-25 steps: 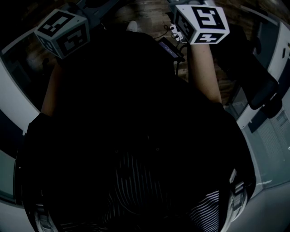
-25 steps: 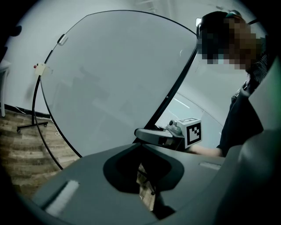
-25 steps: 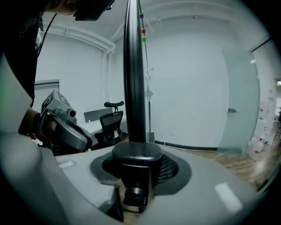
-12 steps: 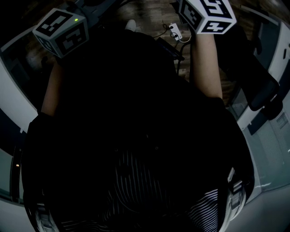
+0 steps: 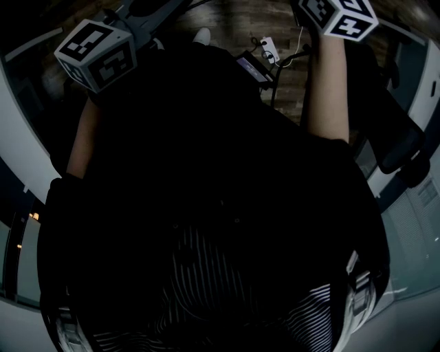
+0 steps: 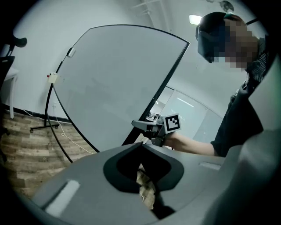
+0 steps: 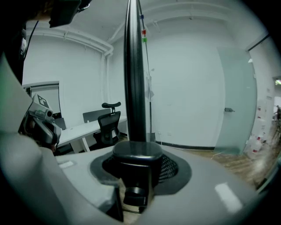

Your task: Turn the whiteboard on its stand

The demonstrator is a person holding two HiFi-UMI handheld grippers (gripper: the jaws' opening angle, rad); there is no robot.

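The whiteboard [image 6: 114,83] fills the left gripper view, tilted, with a thin black frame. My right gripper [image 6: 148,127] holds the frame's right edge there. In the right gripper view that black frame [image 7: 134,79] rises edge-on straight out of the right gripper [image 7: 136,154], whose jaws are shut on it at a black bracket. The left gripper [image 6: 140,145] has its tips together, with only floor showing through the gap behind them. The frame's lower end runs down behind these tips. In the head view only the two marker cubes show, the left cube [image 5: 96,53] and the right cube [image 5: 340,14].
Wood floor [image 6: 26,145] lies under the board, with a cable and a power strip [image 5: 269,49] on it. An office chair [image 7: 109,121] and a white desk [image 7: 88,129] stand behind, and a glass door [image 7: 232,101] is at the right. My dark torso hides most of the head view.
In the head view the right gripper's cube has travelled up and to the right, partly leaving the top edge. The left cube has hardly shifted.
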